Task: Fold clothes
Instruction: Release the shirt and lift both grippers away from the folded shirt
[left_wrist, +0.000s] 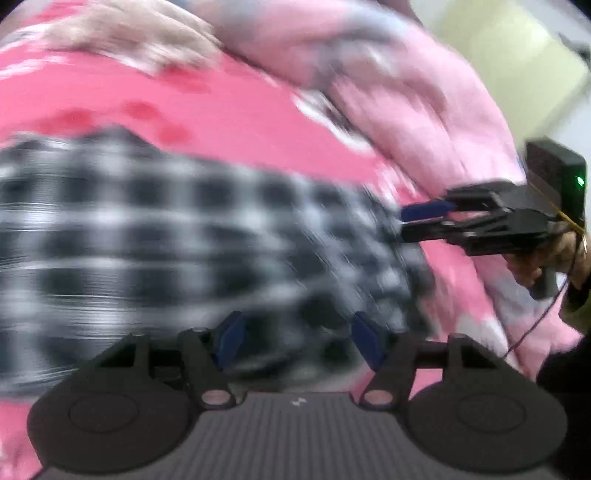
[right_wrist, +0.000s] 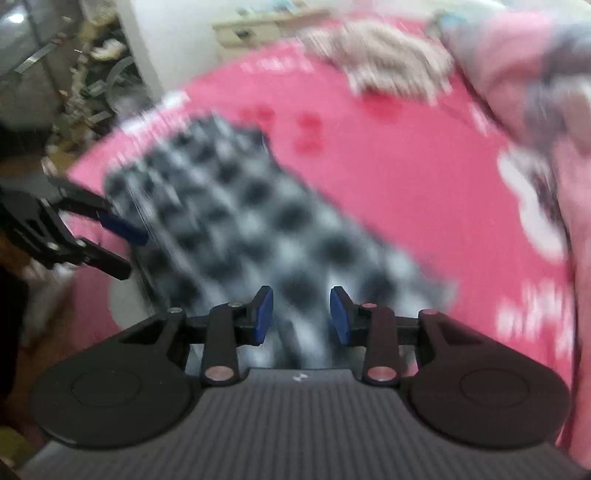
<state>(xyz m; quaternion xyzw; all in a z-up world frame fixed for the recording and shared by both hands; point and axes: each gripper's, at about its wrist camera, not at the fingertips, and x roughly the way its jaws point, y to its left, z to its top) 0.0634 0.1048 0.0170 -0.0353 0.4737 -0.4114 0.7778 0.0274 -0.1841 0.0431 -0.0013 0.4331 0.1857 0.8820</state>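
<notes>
Blurred checked garment (right_wrist: 258, 221) lying flat on pink bed sheet (right_wrist: 388, 177), long axis running diagonally from near right to far left, left gripper (left_wrist: 299, 341) jaws standing open and empty, right gripper (right_wrist: 301, 317) jaws parted, gripping nothing

Black claw (right_wrist: 301, 317) frames, blue pads (right_wrist: 264, 319), ribbed grey bodies, silver pivot screws.

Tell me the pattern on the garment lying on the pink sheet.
Black-and-white check on the garment, clearest in the right wrist view, though blurred.
</notes>
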